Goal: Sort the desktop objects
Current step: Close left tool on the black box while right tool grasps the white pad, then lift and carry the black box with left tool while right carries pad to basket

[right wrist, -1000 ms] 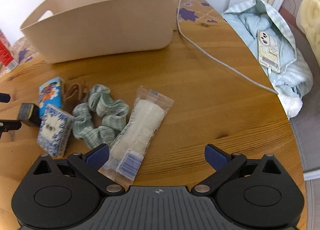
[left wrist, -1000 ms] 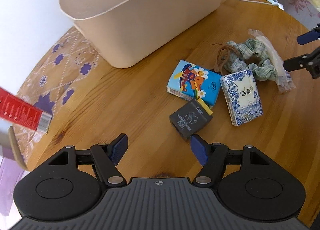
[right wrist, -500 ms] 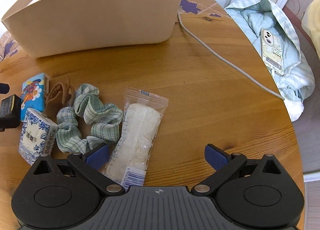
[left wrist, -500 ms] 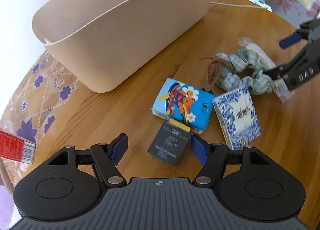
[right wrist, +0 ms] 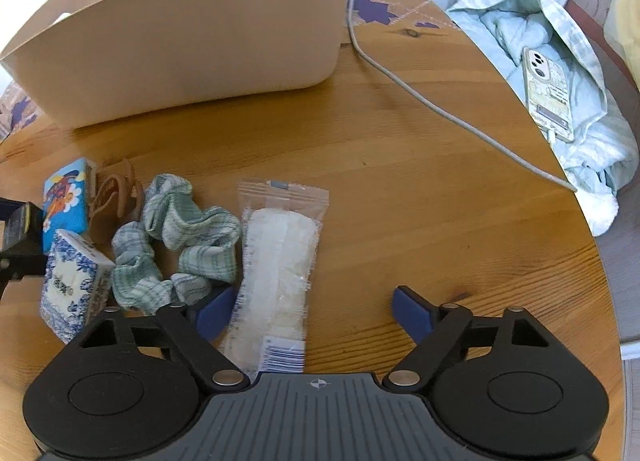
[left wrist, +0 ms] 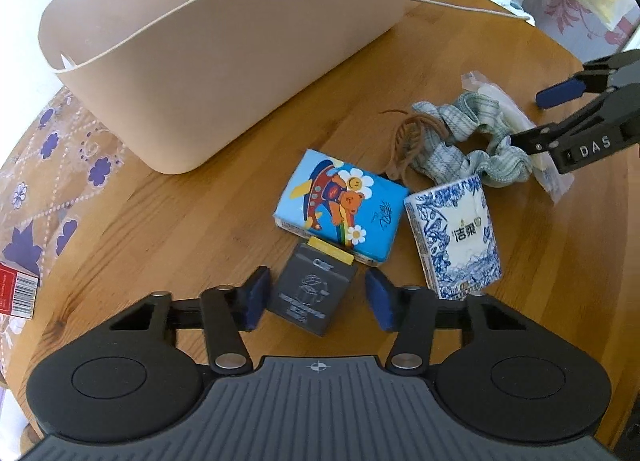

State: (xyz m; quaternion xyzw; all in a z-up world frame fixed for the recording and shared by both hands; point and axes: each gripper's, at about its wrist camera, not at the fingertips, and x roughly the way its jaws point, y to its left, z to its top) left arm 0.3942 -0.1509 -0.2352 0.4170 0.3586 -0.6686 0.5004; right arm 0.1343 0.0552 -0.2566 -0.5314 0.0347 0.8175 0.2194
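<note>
Your left claw (left wrist: 316, 297) and right claw (right wrist: 312, 313) are black with dark blue pads. The table (right wrist: 400, 181) is warm honey-brown wood grain, with a cloth (left wrist: 48, 165) at its edge patterned in purple flowers and white dotted lines. The bin (left wrist: 224, 45) is plain beige. You have a dark grey box (left wrist: 310, 297) with a yellow strip, a bright blue tissue pack (left wrist: 340, 205) printed with a cartoon bear, rocket and daisies, a white tissue pack (left wrist: 454, 237) in blue porcelain-style print, a pale green checked scrunchie (right wrist: 176, 237), a tan hair clip (right wrist: 112, 201), and a clear packet (right wrist: 276, 273) holding something white.
</note>
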